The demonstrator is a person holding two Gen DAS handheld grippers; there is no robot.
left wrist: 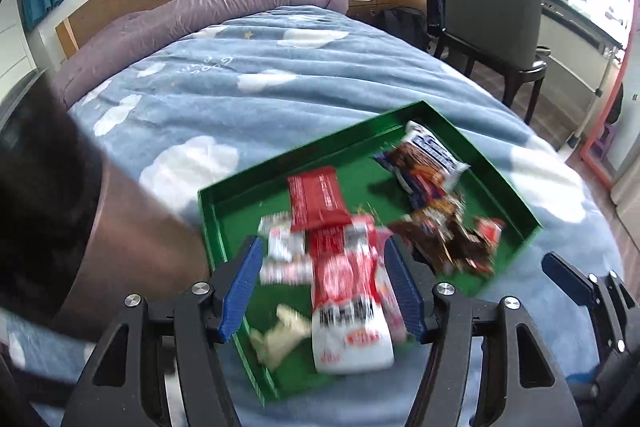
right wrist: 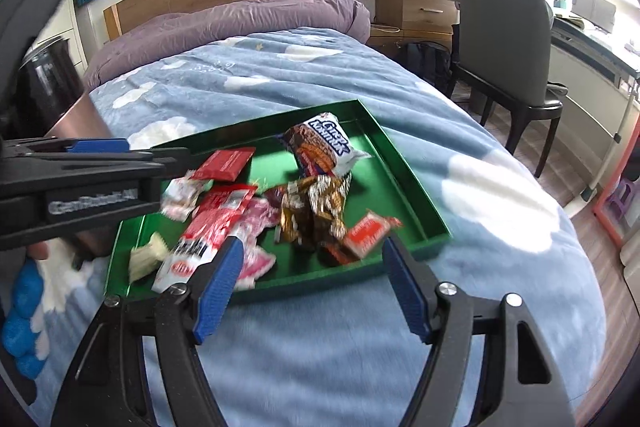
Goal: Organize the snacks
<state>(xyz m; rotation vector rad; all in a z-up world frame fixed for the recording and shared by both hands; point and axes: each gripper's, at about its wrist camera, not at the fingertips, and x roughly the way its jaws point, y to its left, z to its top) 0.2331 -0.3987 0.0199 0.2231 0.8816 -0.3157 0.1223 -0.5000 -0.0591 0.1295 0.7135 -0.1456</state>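
Note:
A green tray point(left wrist: 304, 151) point(right wrist: 400, 163) lies on the bed with snacks in it. A red and white packet point(left wrist: 348, 291) point(right wrist: 216, 227) rests at its near left, beside a flat red packet point(left wrist: 316, 203) point(right wrist: 226, 163) and a cream piece point(left wrist: 280, 339). A blue and white biscuit pack point(left wrist: 428, 155) point(right wrist: 324, 147) sits at the far side. Gold-brown wrappers point(left wrist: 448, 235) point(right wrist: 312, 207) and a small red packet point(right wrist: 368, 231) lie to the right. My left gripper point(left wrist: 323, 247) hovers open above the red and white packet, pads apart from it. My right gripper point(right wrist: 313, 245) stands wide open and empty over the tray's near edge.
The bed has a blue cloud blanket point(right wrist: 340, 347) and a purple pillow point(right wrist: 240, 23) by the wooden headboard. A brown cylinder point(left wrist: 120, 227) stands at the bed's left. A grey chair point(right wrist: 504, 39) and wooden drawers point(right wrist: 416, 3) with a printer stand to the right.

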